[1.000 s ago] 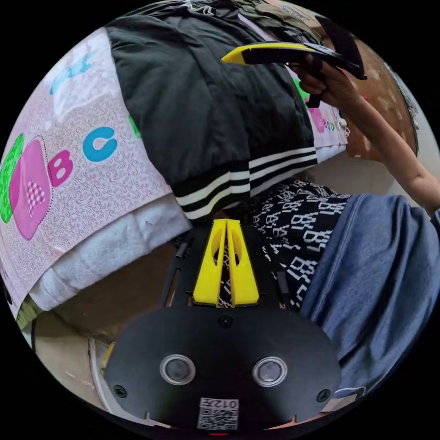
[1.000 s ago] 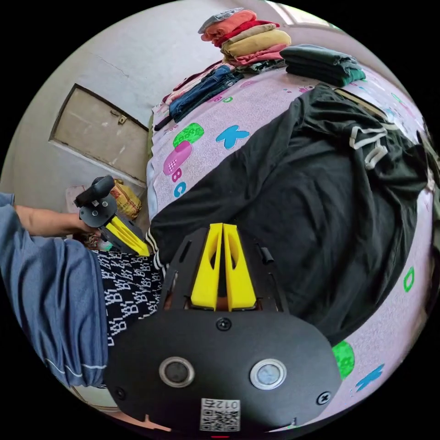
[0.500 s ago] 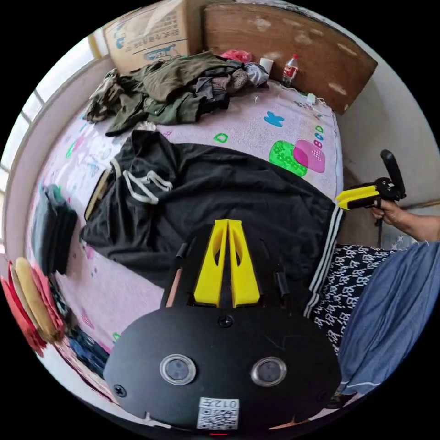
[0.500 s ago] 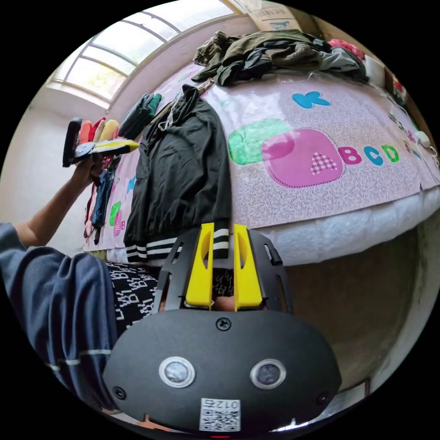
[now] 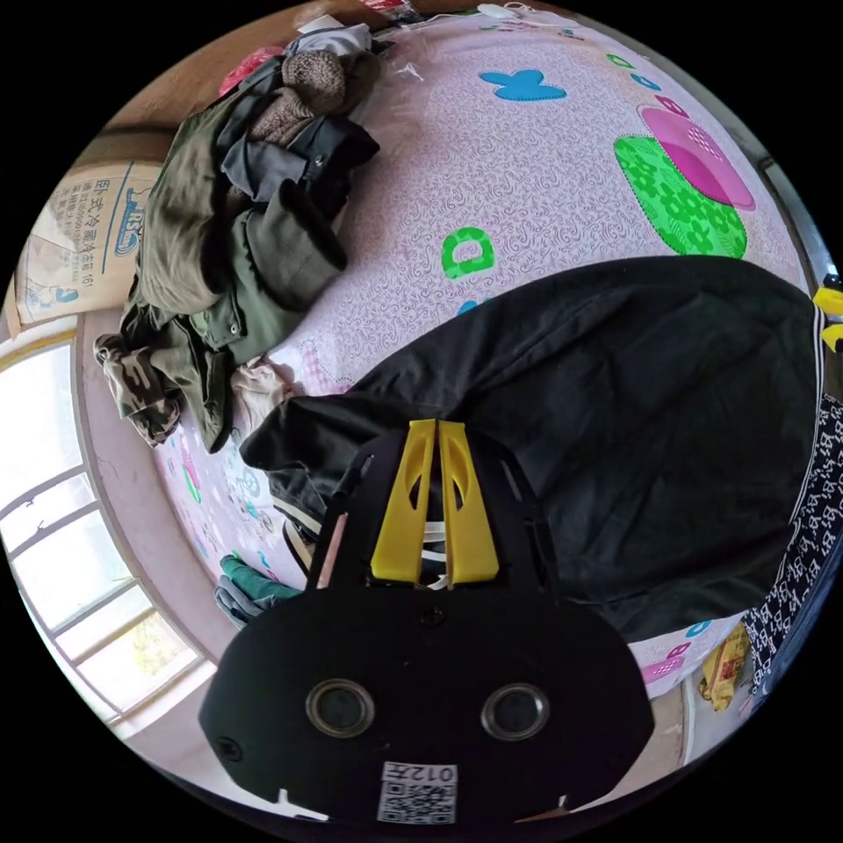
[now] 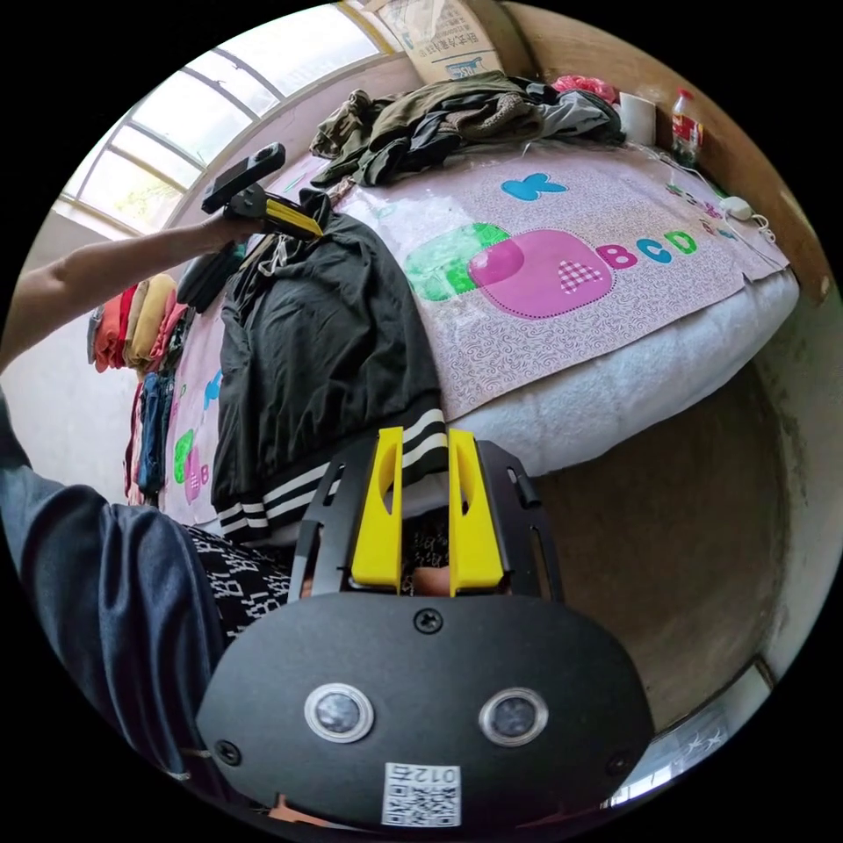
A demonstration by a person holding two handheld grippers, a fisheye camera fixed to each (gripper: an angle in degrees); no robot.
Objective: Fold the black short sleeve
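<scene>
Since half a second ago, the left gripper [image 6: 303,230] has been carried from the bed's near edge out over the far, collar end of the black short-sleeved garment with white-striped hem [image 6: 320,342]; the right gripper [image 6: 426,457] has been kept at the near edge by the striped hem.

Item, task garment: laid flat on the pink patterned bed cover [image 6: 562,325], hem hanging just over the near edge of the bed, collar end toward the window side. In the left gripper view the black garment [image 5: 632,413] is seen spread beneath the left gripper [image 5: 430,439].

Item, left gripper: yellow jaws drawn nearly together, nothing seen pinched between them; held just above the collar end.

Item, right gripper: yellow jaws parted, nothing held; poised just above the striped hem.

Other contents: heap of olive and grey unfolded clothes [image 5: 237,228] at the far corner; stack of folded coloured garments [image 6: 132,320] along the bed's left side; cardboard box [image 5: 75,250] beside the heap.

Step in hand, as judged: taking hold of the garment's two ends. A grip is best taken on one layer at a corner of the collar end and the matching hem corner, with the fabric kept taut and the edges aligned before folding.
</scene>
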